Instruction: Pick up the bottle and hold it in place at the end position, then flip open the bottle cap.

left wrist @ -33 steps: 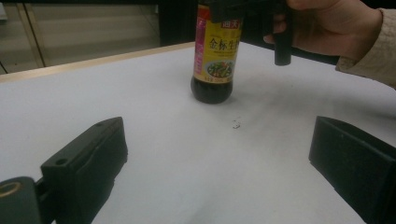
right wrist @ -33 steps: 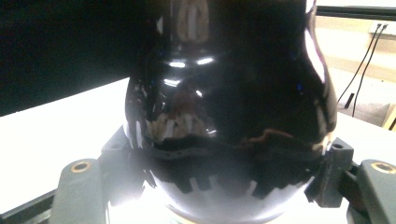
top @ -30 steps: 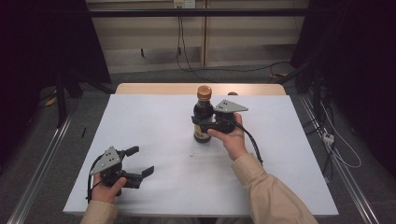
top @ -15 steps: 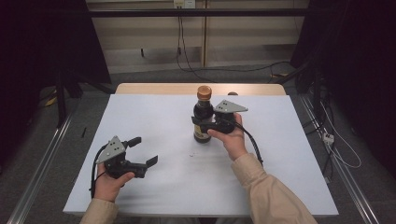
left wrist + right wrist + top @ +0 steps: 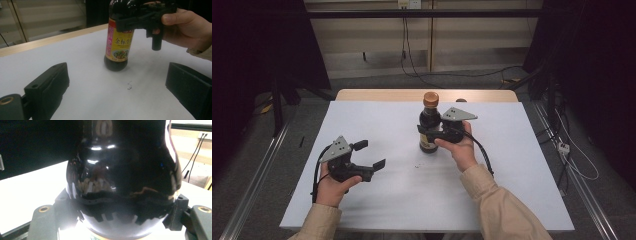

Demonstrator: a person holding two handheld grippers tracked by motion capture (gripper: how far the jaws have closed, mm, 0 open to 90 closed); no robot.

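Note:
A dark sauce bottle (image 5: 429, 125) with an orange cap and a yellow-and-pink label (image 5: 118, 45) stands upright near the middle of the white table (image 5: 512, 165). My right gripper (image 5: 430, 131) is shut on the bottle's body just above the label, and its jaws hug the glossy black glass (image 5: 122, 182) on both sides. My left gripper (image 5: 370, 155) hovers over the table's front left, open and empty, with its jaws pointing toward the bottle. Its two fingers (image 5: 47, 87) frame the bottle from a distance.
A small dark speck (image 5: 129, 86) lies on the table in front of the bottle. The table's far wooden edge (image 5: 377, 94) runs behind the bottle. Cables (image 5: 572, 160) hang off the right side, over the floor.
My left gripper has risen and moved up the picture and to the right, toward the bottle, still open. The right gripper and the bottle have kept still.

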